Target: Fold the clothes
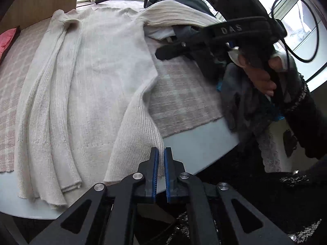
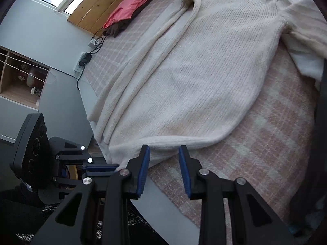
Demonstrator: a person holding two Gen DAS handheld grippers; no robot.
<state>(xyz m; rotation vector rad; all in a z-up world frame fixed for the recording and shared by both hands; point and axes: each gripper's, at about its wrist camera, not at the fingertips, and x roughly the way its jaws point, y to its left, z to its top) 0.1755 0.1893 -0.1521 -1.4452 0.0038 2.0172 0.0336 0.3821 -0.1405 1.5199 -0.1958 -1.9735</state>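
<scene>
Left tool [image 1: 160, 153] pinching sweater [image 1: 92, 77] cuff, clothes pile [image 1: 184, 14] beyond

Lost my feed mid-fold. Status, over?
Left gripper jaws shut on sweater hem. Right gripper open, hovering over hem. Sweater flat on plaid blanket, one side folded in. Clothes pile beside it.

- The left wrist view sits low at the near edge of the bed [image 1: 184, 102], looking forward along its jaws toward the windows at 12 o'clock, close over the cream sweater [image 1: 92, 71].
- The right wrist view looks from the same edge, angled toward 11 o'clock, near the sweater's hem.
- Both views share the sweater, the checked blanket [image 2: 265, 132] and the pink garment [image 2: 130, 6]; each catches the other gripper.
</scene>
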